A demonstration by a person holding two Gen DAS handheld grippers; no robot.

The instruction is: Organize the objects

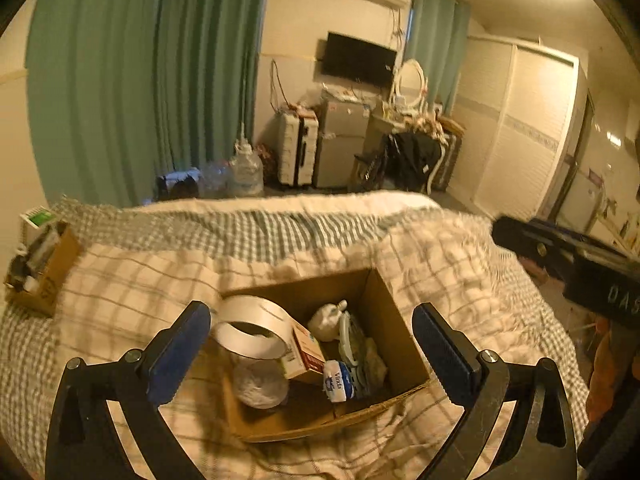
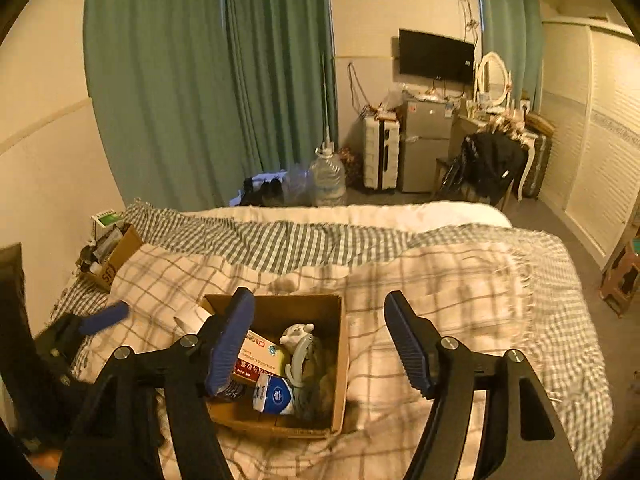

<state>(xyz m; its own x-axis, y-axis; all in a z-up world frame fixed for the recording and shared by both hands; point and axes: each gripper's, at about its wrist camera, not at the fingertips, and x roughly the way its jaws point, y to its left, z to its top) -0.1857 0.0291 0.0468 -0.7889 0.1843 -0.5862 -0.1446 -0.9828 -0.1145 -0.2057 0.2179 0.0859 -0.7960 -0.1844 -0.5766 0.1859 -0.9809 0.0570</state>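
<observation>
Your left gripper (image 1: 312, 344) hangs just above the open cardboard box (image 1: 394, 336), its blue-padded fingers (image 1: 180, 354) spread wide with nothing between them. Inside that box you have a roll of white tape (image 1: 250, 332) leaning at the left wall, a crumpled pale ball (image 1: 260, 386) beneath it, a red-and-white carton (image 1: 306, 354), a blue Vinda tissue pack (image 1: 339, 380) and a small white figurine (image 1: 326, 320); what lies along the right wall looks like a pale plastic clip over some cloth, though blur makes that uncertain. Your right gripper (image 2: 320, 340) is also spread wide and empty, its left finger over the box's near-left corner, its right finger over bare blanket. Box and contents sit on the checked blanket (image 2: 460, 280) in the middle of the bed. Farther off, a second, smaller cardboard box (image 2: 116, 258) rests at the bed's far-left edge by the wall. Beyond the bed stand green curtains (image 2: 208, 80), a water jug (image 2: 328, 178) and a white suitcase (image 2: 382, 154).
</observation>
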